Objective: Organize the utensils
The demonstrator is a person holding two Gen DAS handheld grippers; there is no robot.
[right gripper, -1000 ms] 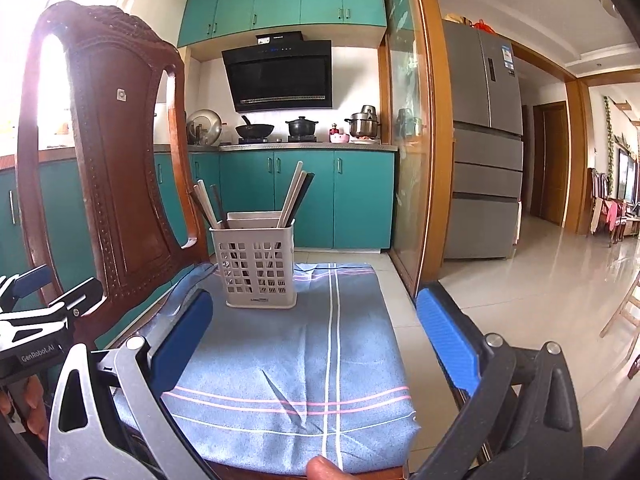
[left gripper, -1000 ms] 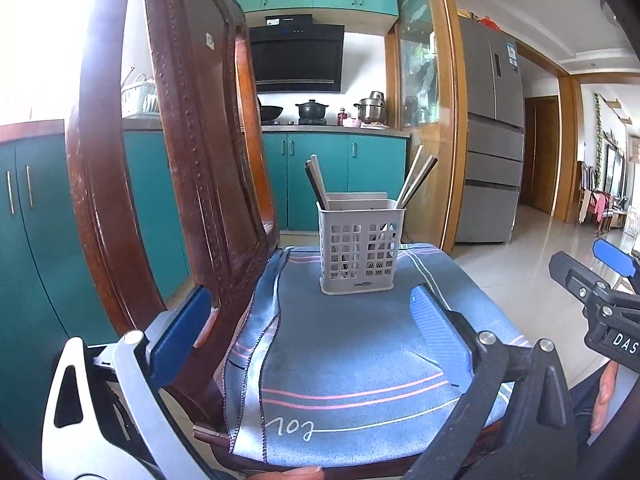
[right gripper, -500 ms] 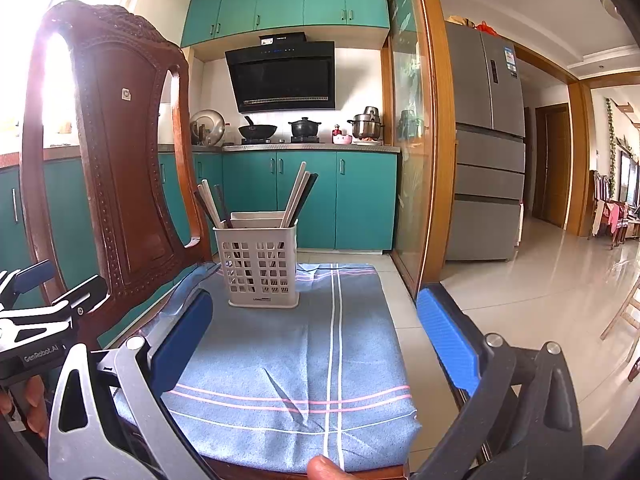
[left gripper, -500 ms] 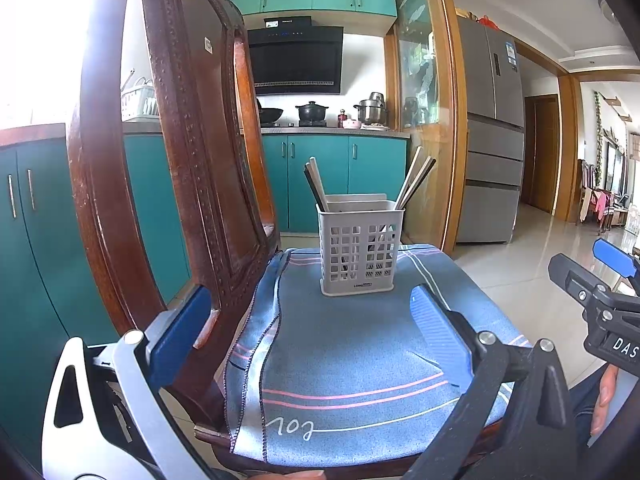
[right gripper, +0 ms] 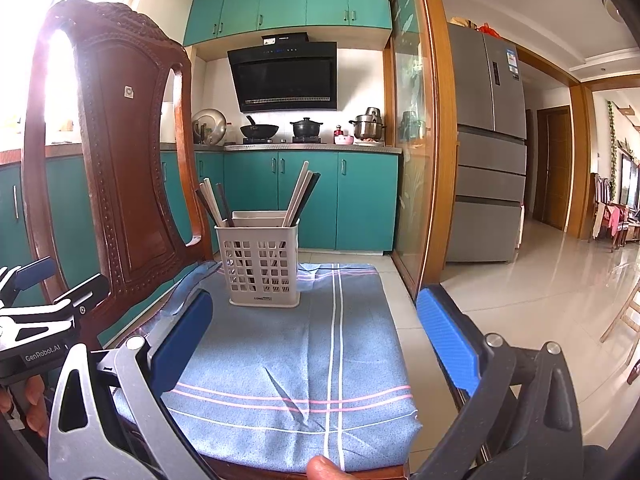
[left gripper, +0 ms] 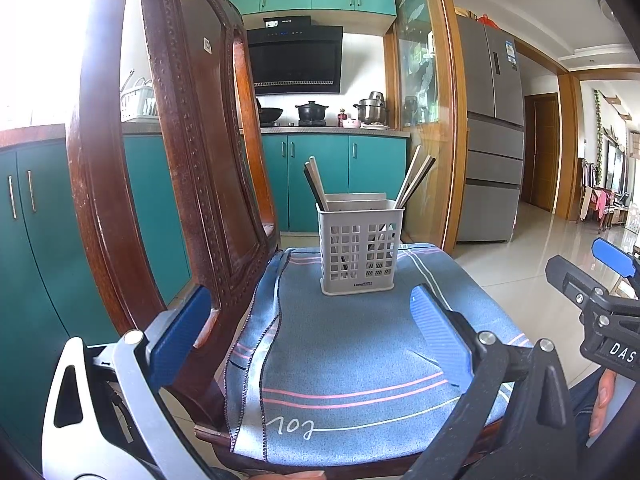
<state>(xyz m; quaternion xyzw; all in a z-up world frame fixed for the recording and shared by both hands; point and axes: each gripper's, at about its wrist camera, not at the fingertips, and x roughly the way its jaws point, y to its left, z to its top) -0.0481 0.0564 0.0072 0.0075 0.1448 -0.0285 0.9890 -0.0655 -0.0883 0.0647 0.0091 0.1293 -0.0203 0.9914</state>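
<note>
Utensil basket (left gripper: 359,250): white perforated holder, upright on the blue cloth (left gripper: 352,356) at the far part of the chair seat, at 12 o'clock from both grippers.
Chopsticks (right gripper: 301,194): light and dark sticks stand in the basket, one bunch leaning toward 11 o'clock, another toward 1 o'clock.
Chair (right gripper: 120,168): carved dark wooden back rises at 10 o'clock, just beside the basket.
Left gripper (left gripper: 310,334): fingers spread wide, holding nothing, over the near part of the cloth, well apart from the basket.
Right gripper (right gripper: 316,338): fingers spread wide, empty, also short of the basket.
Background: teal cabinets (right gripper: 308,200) and a grey refrigerator (right gripper: 490,152) at 2 o'clock.
</note>
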